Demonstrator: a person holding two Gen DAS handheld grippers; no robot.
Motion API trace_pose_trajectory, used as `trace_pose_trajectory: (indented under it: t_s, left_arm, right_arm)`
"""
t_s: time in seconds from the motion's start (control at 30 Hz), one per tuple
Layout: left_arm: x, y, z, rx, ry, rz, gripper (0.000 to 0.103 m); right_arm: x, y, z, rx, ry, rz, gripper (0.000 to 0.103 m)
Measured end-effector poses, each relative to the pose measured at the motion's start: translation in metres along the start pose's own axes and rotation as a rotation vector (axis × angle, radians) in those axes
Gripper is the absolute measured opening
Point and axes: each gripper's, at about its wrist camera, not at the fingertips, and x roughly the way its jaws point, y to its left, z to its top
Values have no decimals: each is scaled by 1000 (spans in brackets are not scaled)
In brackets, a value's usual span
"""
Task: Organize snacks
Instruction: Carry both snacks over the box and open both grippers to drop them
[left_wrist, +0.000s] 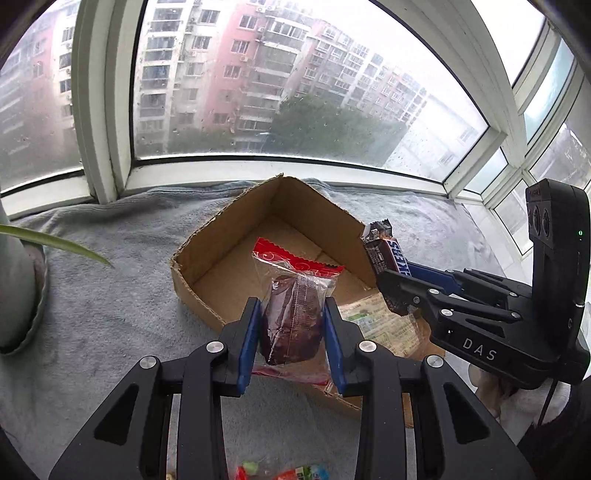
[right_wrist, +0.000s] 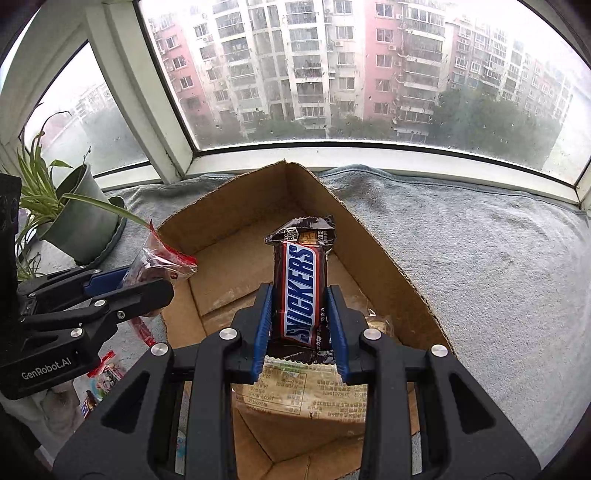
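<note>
A bay window with white frames looks onto pink and white apartment blocks and trees in grey, hazy daylight. A pale blue towel covers the sill, and a potted plant stands at the left

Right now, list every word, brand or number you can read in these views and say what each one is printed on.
"SNICKERS": on the chocolate bar wrapper clamped in the right gripper.
"GenRobot.AI": on the body of the left gripper, seen from the right wrist.
"DAS": on the body of the right gripper, seen from the left wrist.
Small print on the bar's top flap and on the pale snack packet in the cardboard box: too small to read.
</note>
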Motion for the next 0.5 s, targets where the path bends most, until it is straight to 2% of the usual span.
trace_pose_trajectory:
  t_s: [0.33,0.4,0.47,0.5]
  left_arm:
    - [12,-3,4,13,27,-5,32]
    - [13,-3,4,14,32,-10,35]
    - [12,-4,5,12,28,-10,45]
    - [11,-5,5,13,24,-10,46]
  right_arm:
    - [8,-1,2,7,4,-23,31]
    - [6,-1,3,10,-3,-29,31]
    - [2,-3,3,13,-9,-36,37]
    - [0,-3,4,15,-13,-36,38]
